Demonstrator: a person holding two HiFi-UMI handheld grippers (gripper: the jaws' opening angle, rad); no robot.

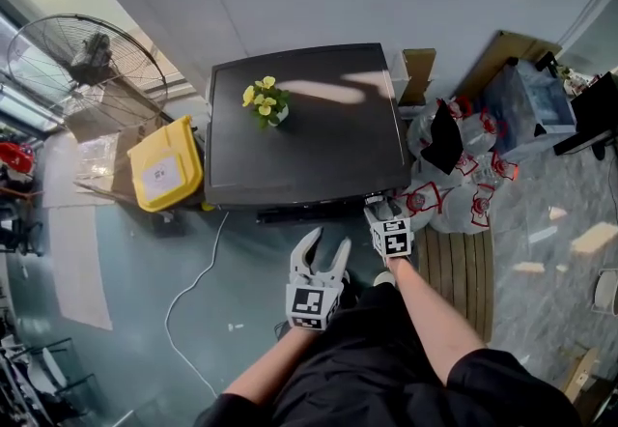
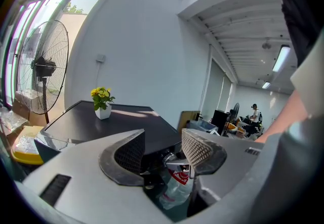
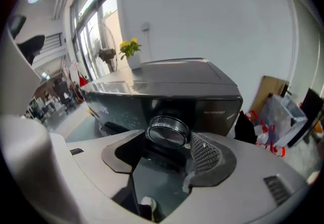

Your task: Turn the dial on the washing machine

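Flanking dial (image 3: pixel 168 131), right gripper (image 3: pixel 168 143) jaws apart

Washing machine (image 1: pixel 309 126): smooth dark casing, glossy top and front, mirror-like reflections. Dial (image 3: pixel 168 132): shiny chrome-look ring, glossy dark face. Left tongs (image 1: pixel 326 243) and right tongs (image 1: pixel 379 207): matt grey plastic shells. Pads (image 3: pixel 205 154): dark, fine cross-hatched grip texture. Fan (image 1: pixel 87 58): bare metal wire guard. Bin (image 1: pixel 166 164): yellow plastic, slight sheen. Bags (image 1: pixel 463 198): thin clear plastic film, crinkled. Pallet (image 1: pixel 462 270): raw wooden slats, rough. Cardboard (image 1: pixel 417 75): matt brown. Floor (image 1: pixel 135 261): smooth, semi-gloss grey-green. Clothing (image 1: pixel 386 377): black matt cloth.
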